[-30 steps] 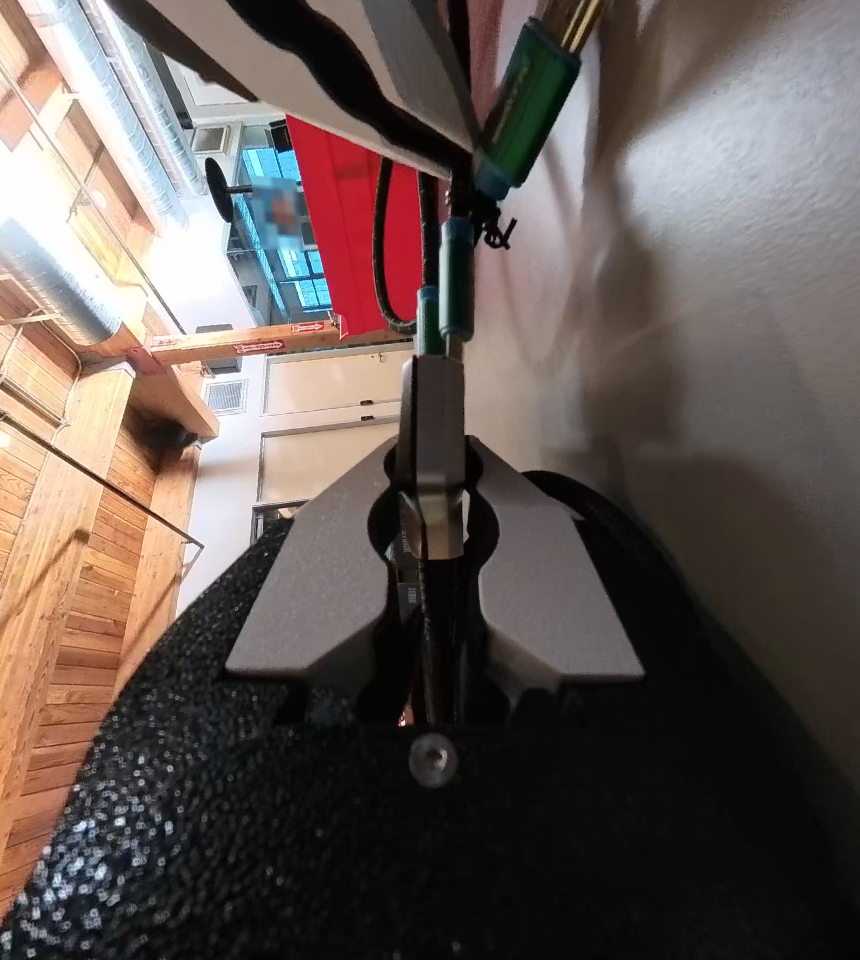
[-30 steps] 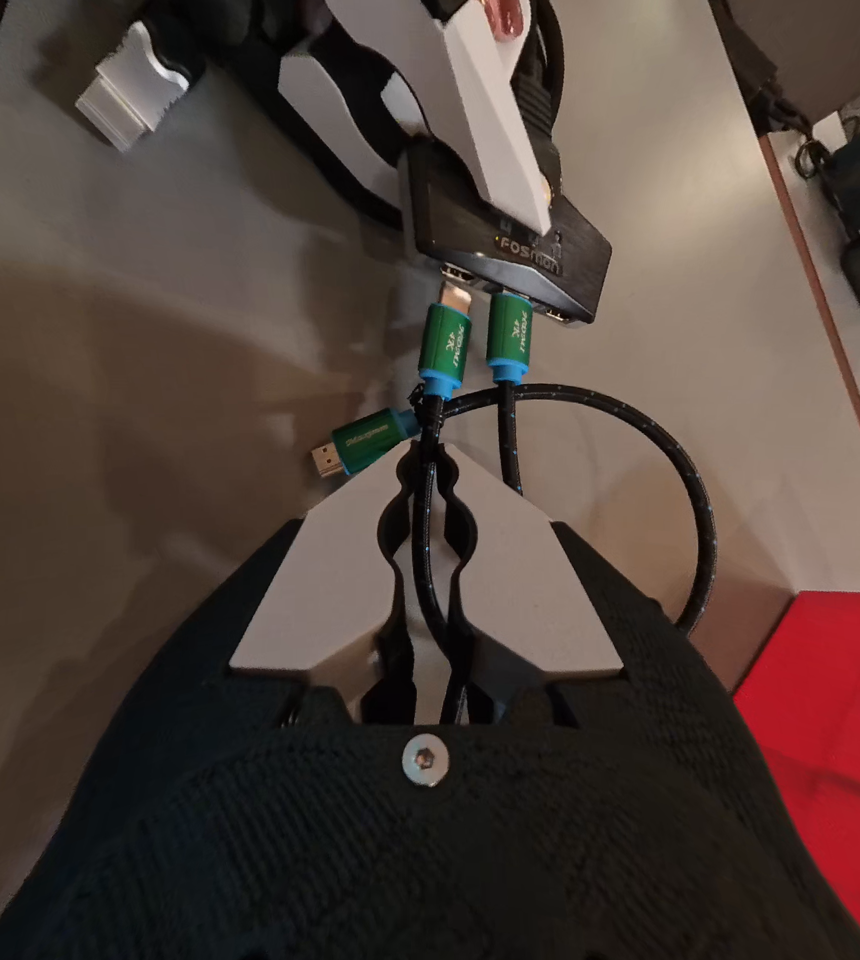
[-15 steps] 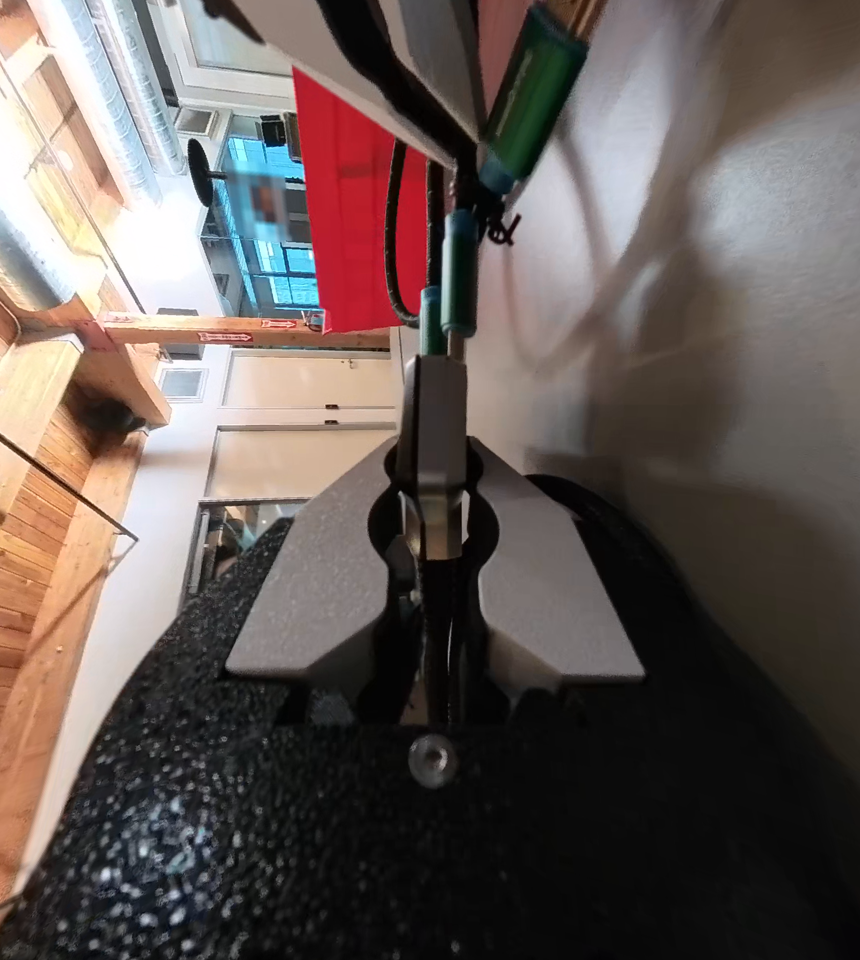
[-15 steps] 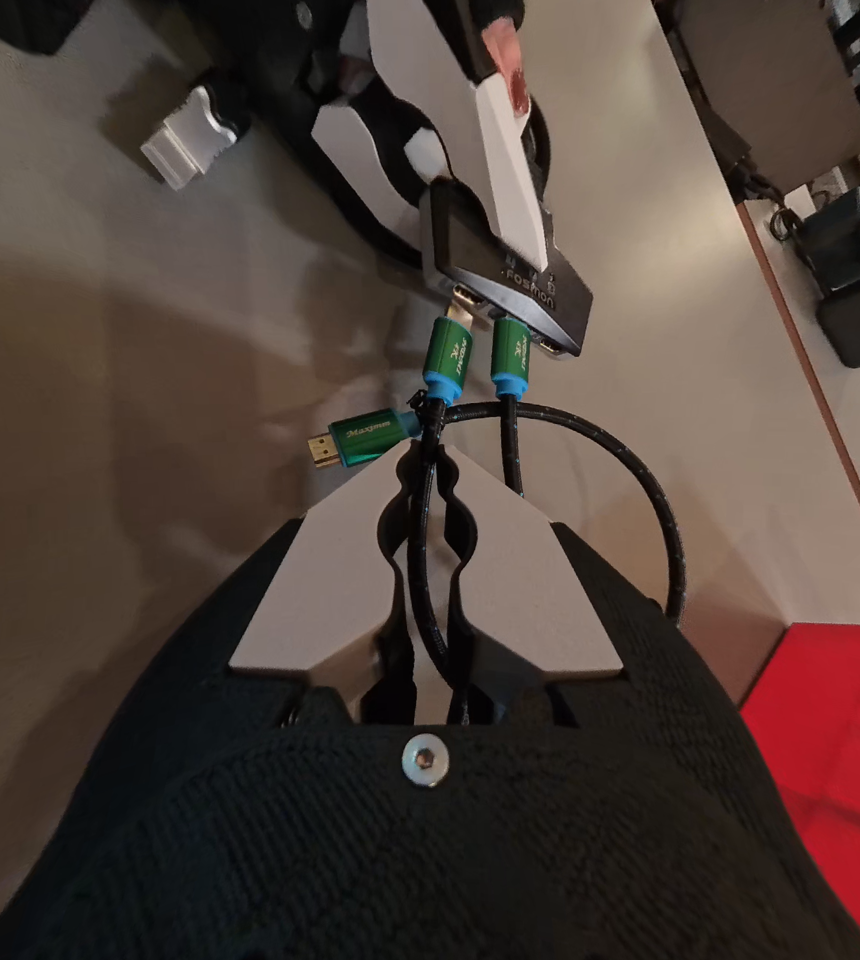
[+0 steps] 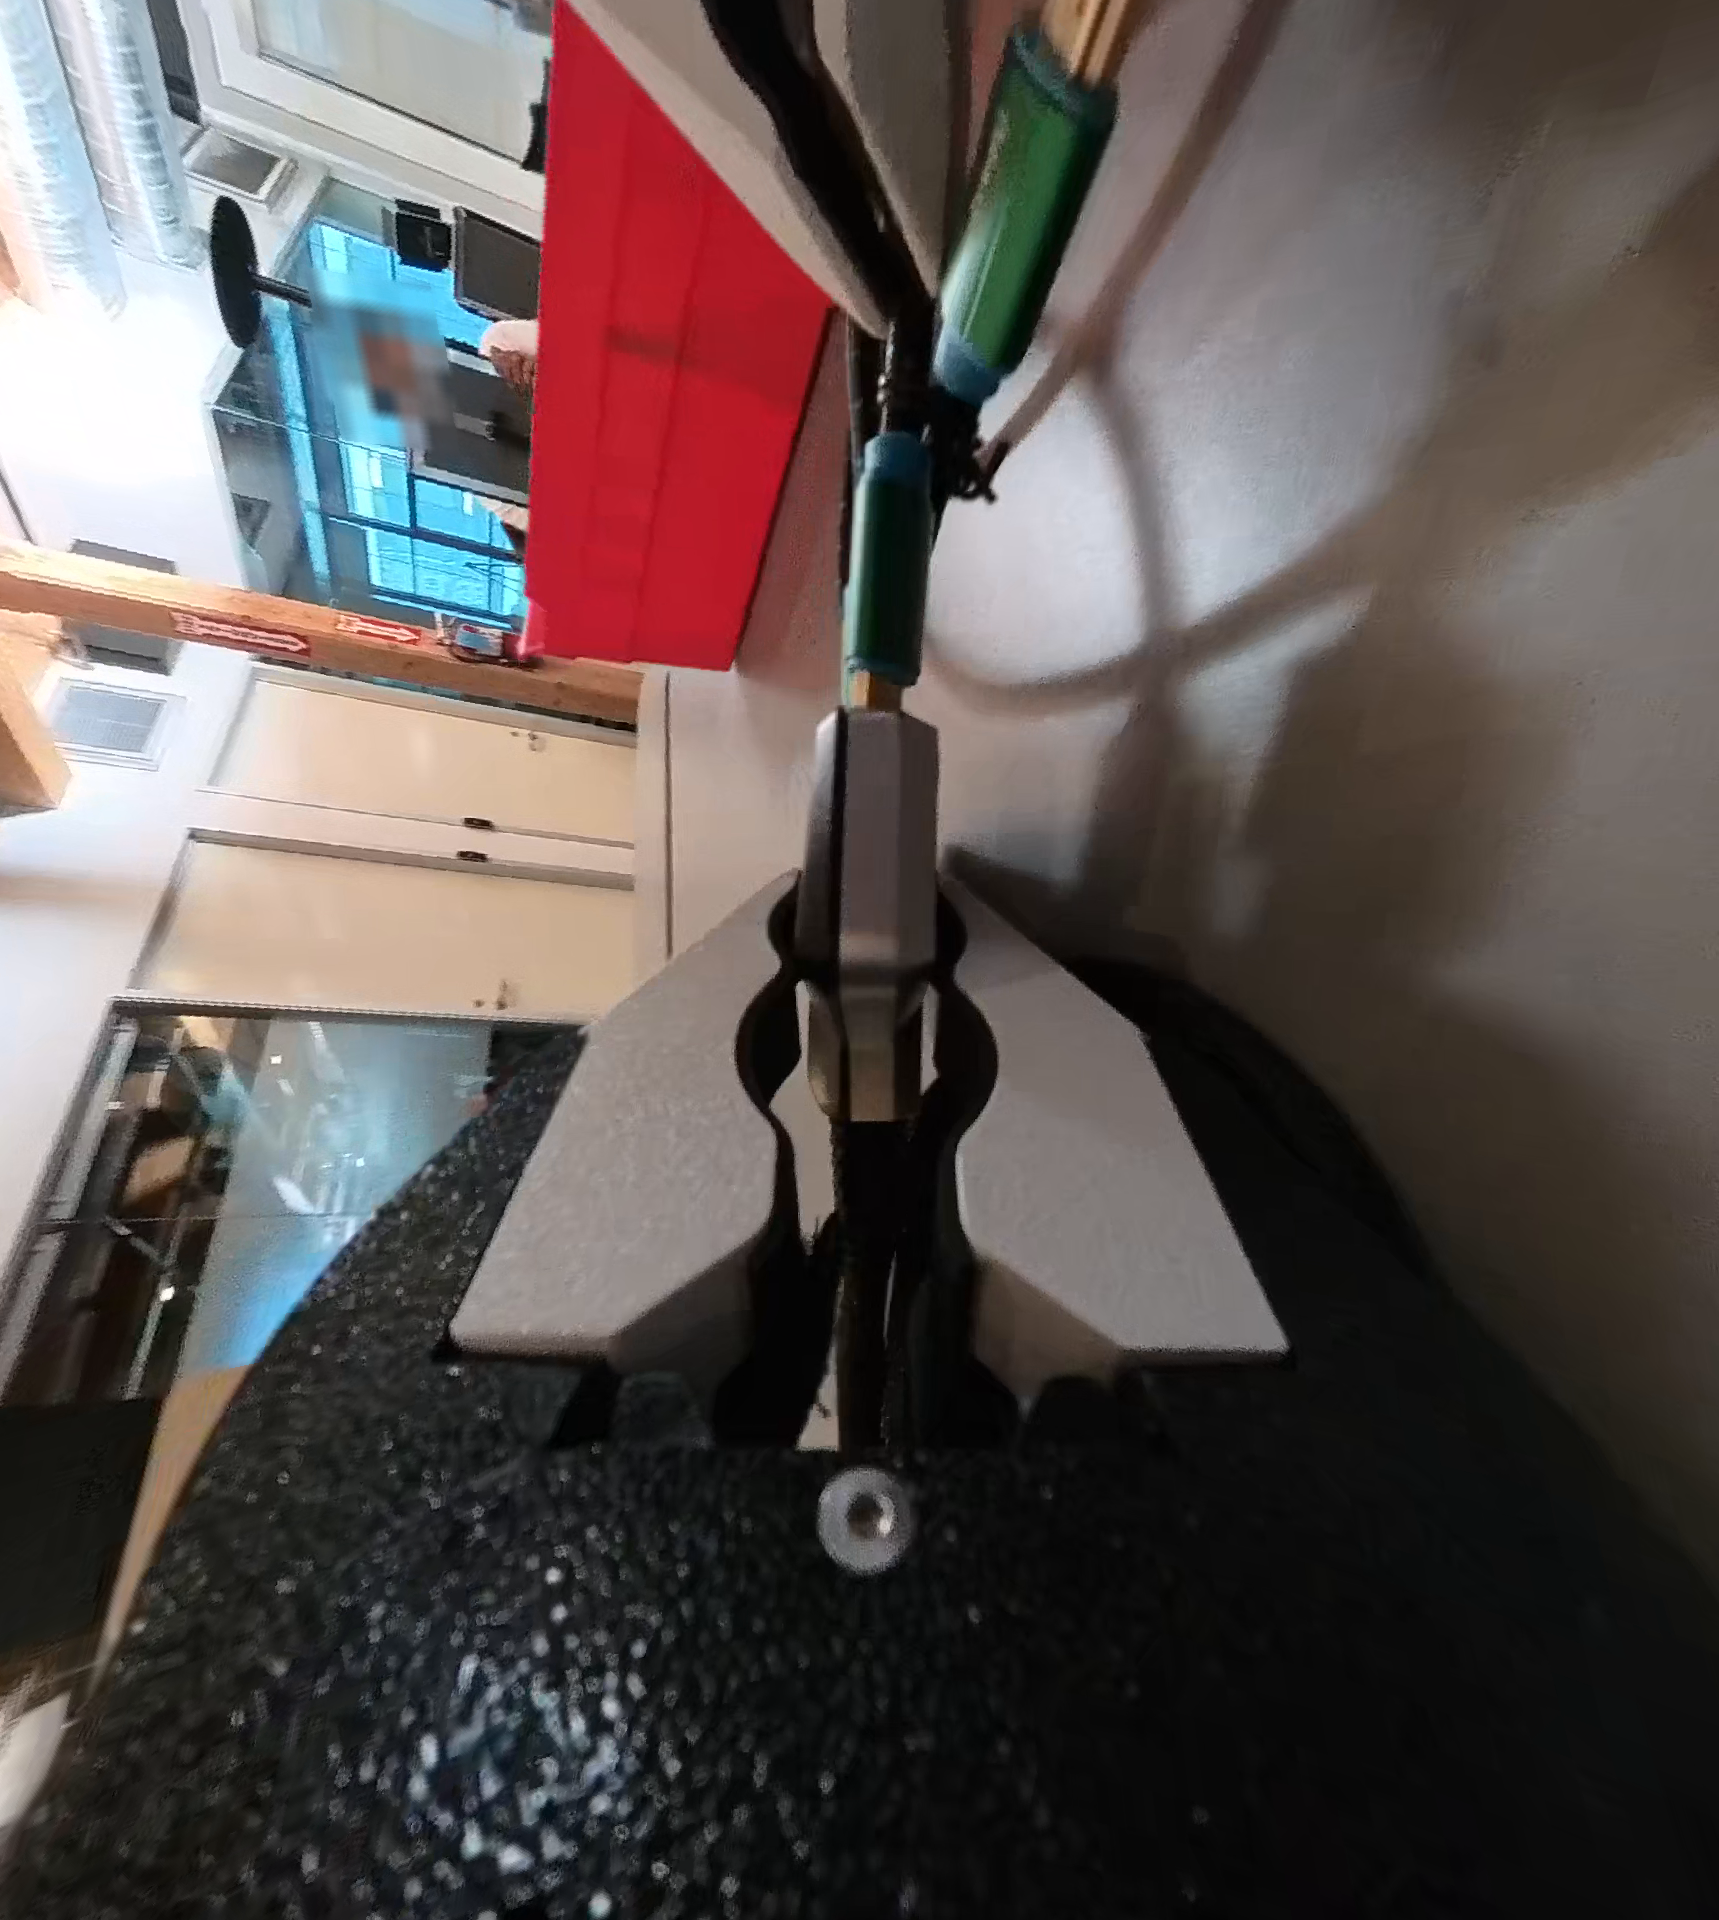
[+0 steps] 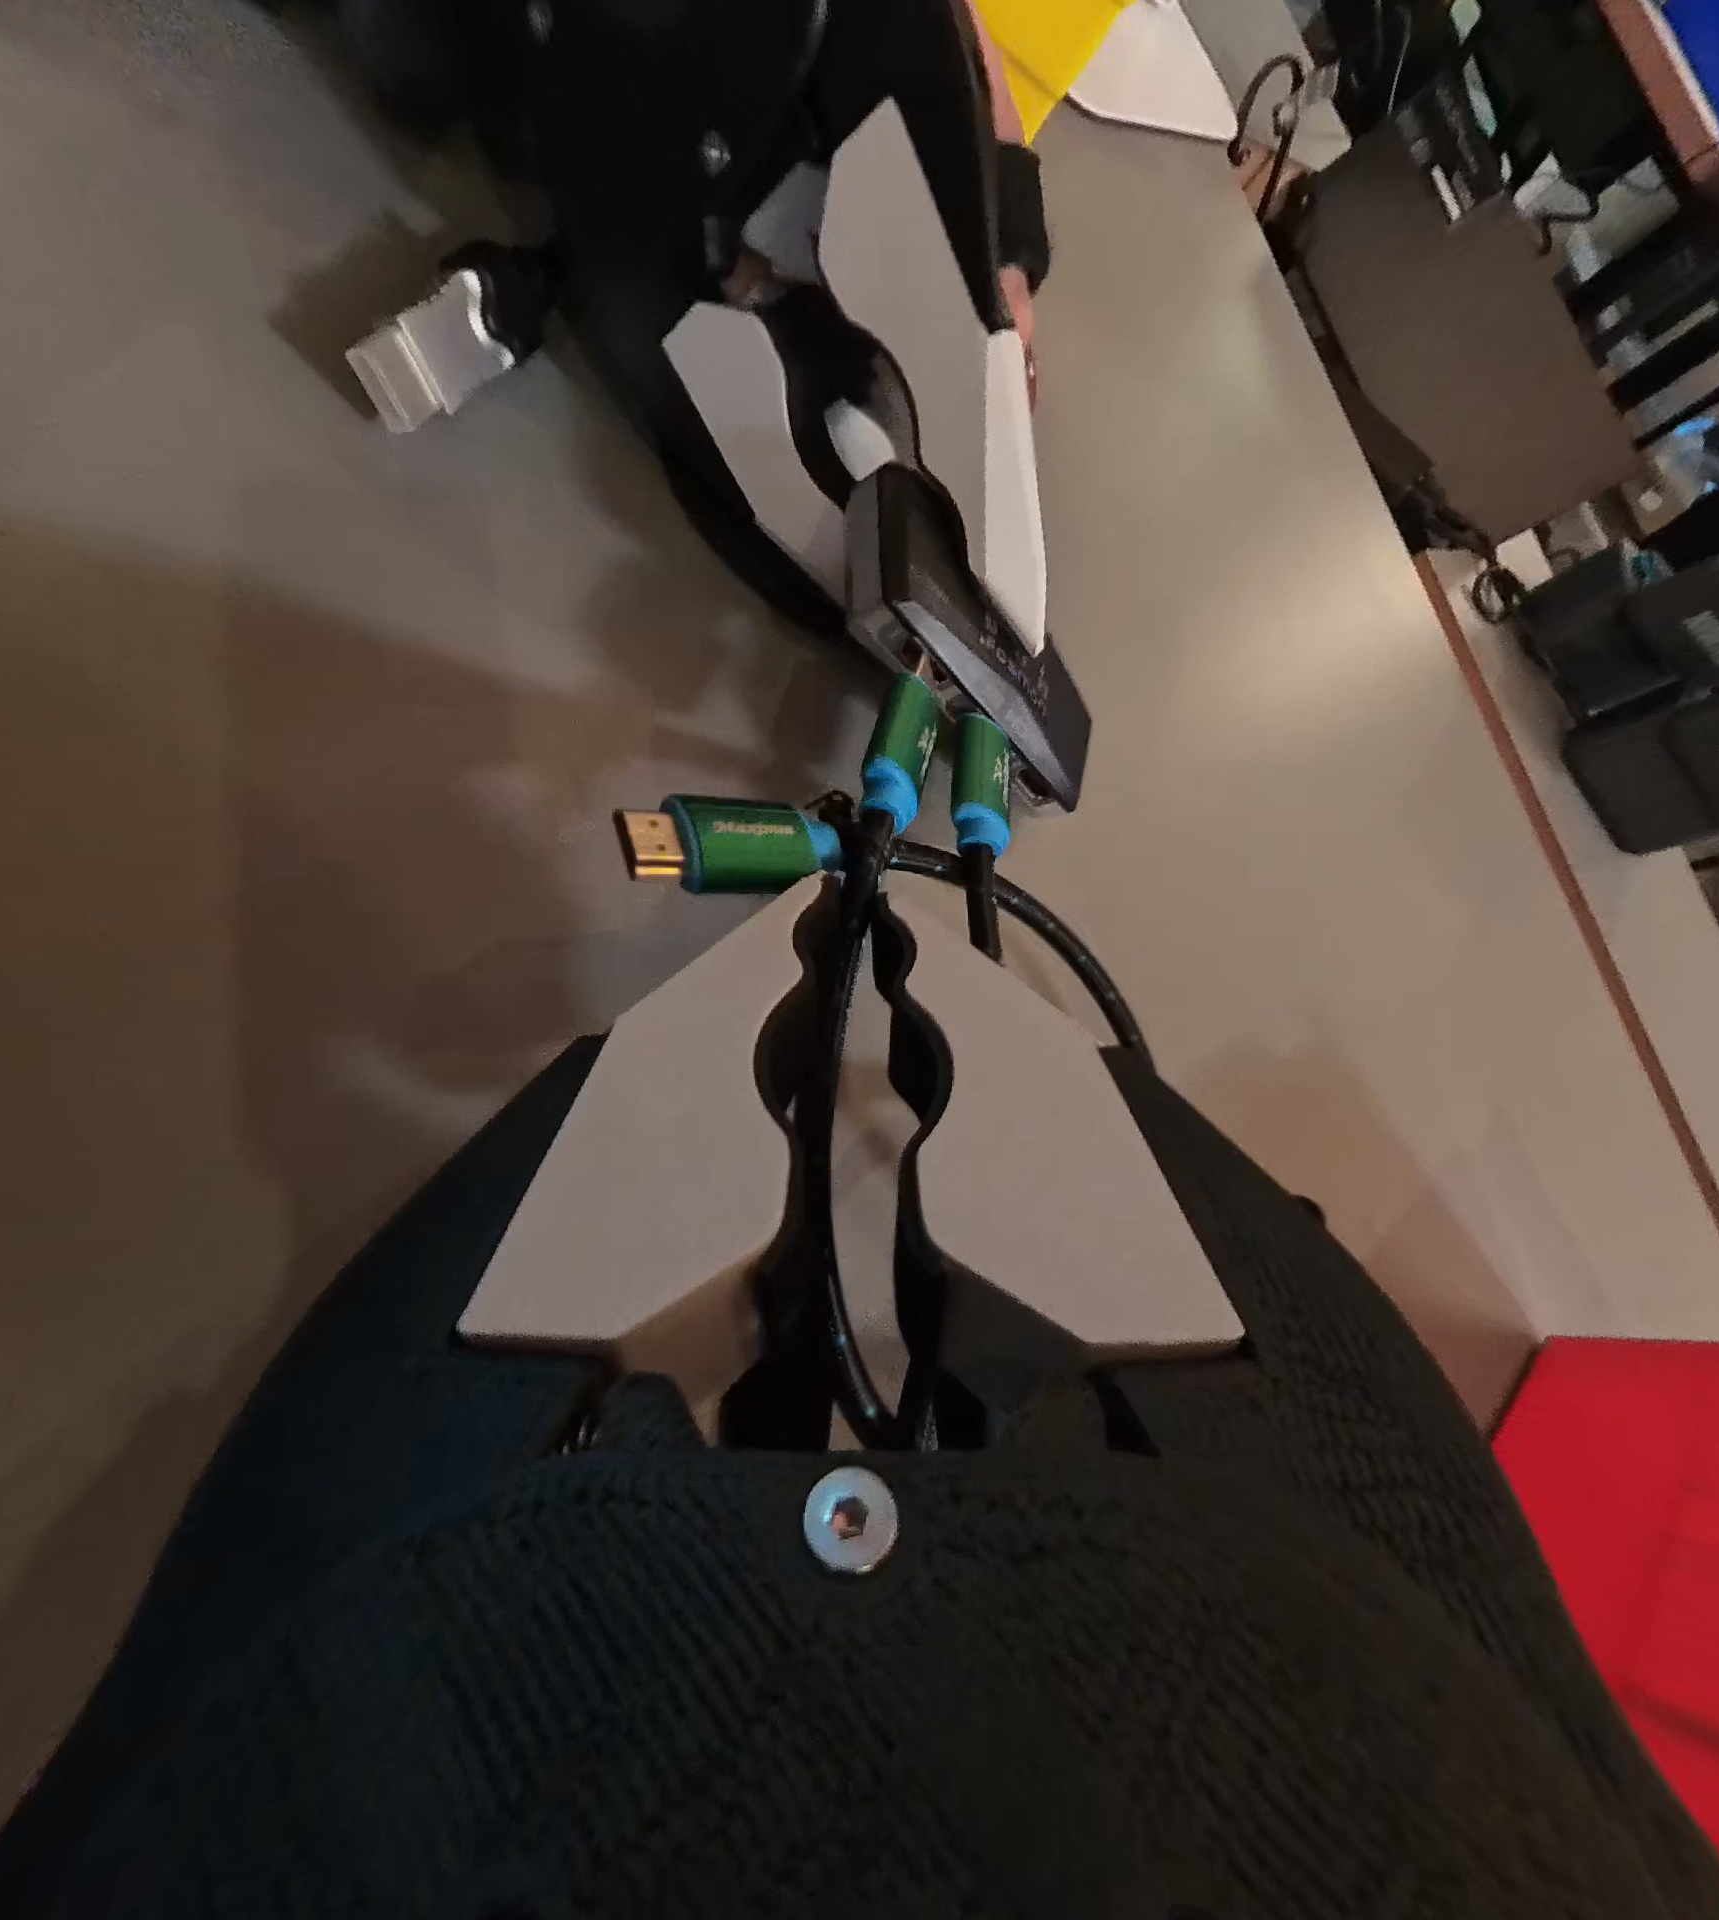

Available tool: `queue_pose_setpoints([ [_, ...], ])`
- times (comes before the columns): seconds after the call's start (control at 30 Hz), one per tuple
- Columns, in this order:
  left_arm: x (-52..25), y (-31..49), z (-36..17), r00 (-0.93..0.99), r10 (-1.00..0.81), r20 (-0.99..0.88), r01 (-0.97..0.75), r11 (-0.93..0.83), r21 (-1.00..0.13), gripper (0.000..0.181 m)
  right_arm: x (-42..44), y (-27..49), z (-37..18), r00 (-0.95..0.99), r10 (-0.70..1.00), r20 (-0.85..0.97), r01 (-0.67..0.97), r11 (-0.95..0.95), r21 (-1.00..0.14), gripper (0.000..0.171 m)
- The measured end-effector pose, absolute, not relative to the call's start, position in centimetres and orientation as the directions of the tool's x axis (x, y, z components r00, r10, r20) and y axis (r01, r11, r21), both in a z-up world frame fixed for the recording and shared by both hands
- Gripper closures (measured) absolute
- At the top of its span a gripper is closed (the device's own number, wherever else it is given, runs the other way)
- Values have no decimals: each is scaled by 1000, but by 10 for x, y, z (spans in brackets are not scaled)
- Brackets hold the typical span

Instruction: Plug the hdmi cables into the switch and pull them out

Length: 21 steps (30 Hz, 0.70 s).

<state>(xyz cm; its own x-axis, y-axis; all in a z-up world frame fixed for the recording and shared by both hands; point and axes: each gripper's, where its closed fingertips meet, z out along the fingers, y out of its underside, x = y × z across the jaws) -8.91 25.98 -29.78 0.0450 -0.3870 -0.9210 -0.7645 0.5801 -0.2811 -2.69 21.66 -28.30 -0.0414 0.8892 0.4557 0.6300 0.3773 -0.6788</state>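
Pale tabletop (image 6: pixel 1302 1039), red bin (image 6: pixel 1665 1558) at its corner. Left gripper (image 5: pixel 870 997), jaws clenched on black switch (image 6: pixel 948 613), just above tabletop. Right gripper (image 6: pixel 860 1039), jaws clamped on braided cable (image 6: pixel 839 1091). Two green plugs (image 6: pixel 902 732) at switch ports, left one half out. Third plug (image 6: pixel 730 844) loose beside them.

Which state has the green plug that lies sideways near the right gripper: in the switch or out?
Out. The sideways green plug shows its bare gold tip, pointing away from the black switch.
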Motion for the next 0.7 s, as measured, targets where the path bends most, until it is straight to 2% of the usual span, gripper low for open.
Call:
queue_pose_setpoints([
  [0.17, -89, 257, -296, 89, -452, -888, -736, 571, -364, 163, -27, 210, -279, -102, 873, 477, 573, 444, -689, 167],
  [0.43, -86, 245, -283, 205, -687, -697, -597, 477, -645, 163, -25, 211, -262, -116, 795, 596, 538, 554, -635, 167],
  [0.5, -85, 242, -282, 199, -708, -678, -578, 473, -665, 163, -25, 212, -261, -107, 802, 587, 542, 542, -642, 167],
  [0.7, -82, 236, -280, 195, -764, -614, -531, 445, -722, 163, -25, 205, -248, -78, 922, 379, 446, 372, -814, 167],
])
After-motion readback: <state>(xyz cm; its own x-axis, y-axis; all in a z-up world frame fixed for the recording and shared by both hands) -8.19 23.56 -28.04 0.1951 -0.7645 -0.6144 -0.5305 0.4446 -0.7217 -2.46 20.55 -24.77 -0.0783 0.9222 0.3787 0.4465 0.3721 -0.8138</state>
